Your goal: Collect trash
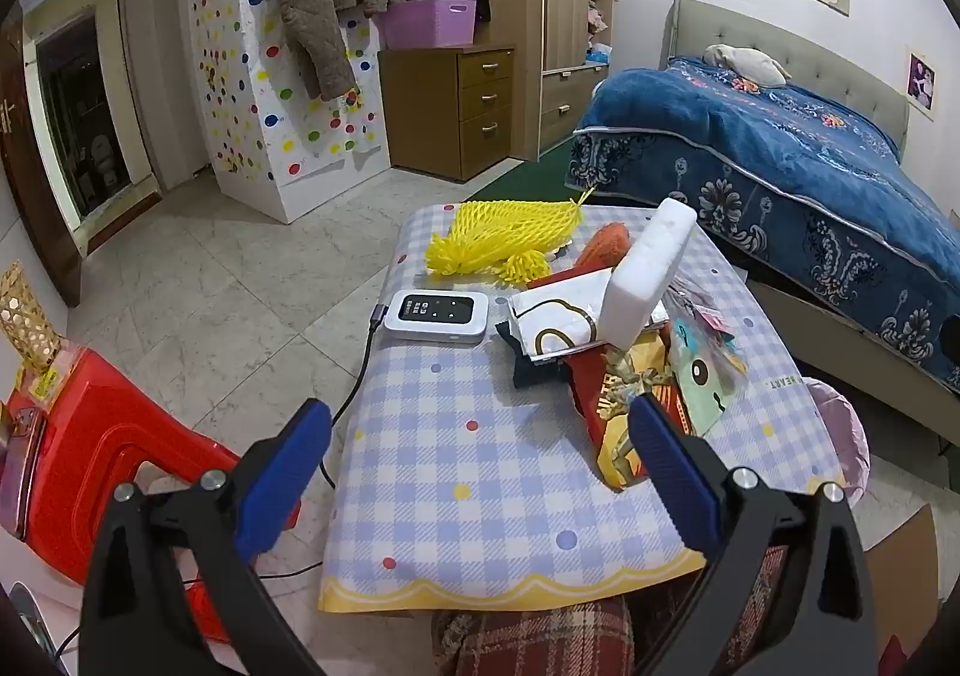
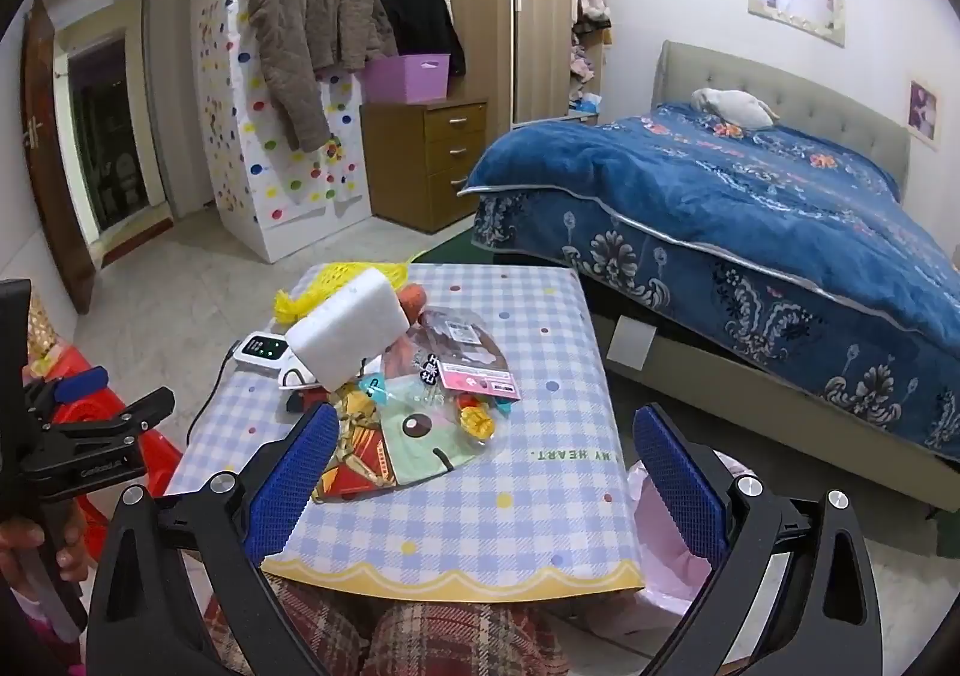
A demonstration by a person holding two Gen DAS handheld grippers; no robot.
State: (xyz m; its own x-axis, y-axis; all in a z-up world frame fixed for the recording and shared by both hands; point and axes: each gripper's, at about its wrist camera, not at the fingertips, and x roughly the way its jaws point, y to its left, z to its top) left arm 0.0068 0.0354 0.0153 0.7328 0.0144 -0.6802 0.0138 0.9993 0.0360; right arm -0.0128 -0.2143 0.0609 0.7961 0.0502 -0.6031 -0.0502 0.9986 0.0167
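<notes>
A small table with a blue-checked cloth [image 1: 480,472] [image 2: 468,508] holds a pile of trash. The pile has a yellow foam net [image 1: 504,238] [image 2: 336,280], a white foam block [image 1: 648,274] [image 2: 351,334], snack wrappers [image 1: 624,424] [image 2: 360,454] and a clear packet [image 2: 456,364]. My left gripper [image 1: 480,436] hangs open above the table's near left corner. My right gripper [image 2: 486,442] is open over the near edge, with nothing between its fingers. A bin lined with a pink bag [image 2: 666,544] [image 1: 840,436] stands at the table's right side.
A white device with a screen [image 1: 438,316] [image 2: 264,352] and its black cable lies on the table's left part. A red plastic stool [image 1: 102,454] is left of the table, a bed with a blue blanket [image 2: 750,232] to the right. Plaid-clad knees [image 2: 456,640] sit under the near edge.
</notes>
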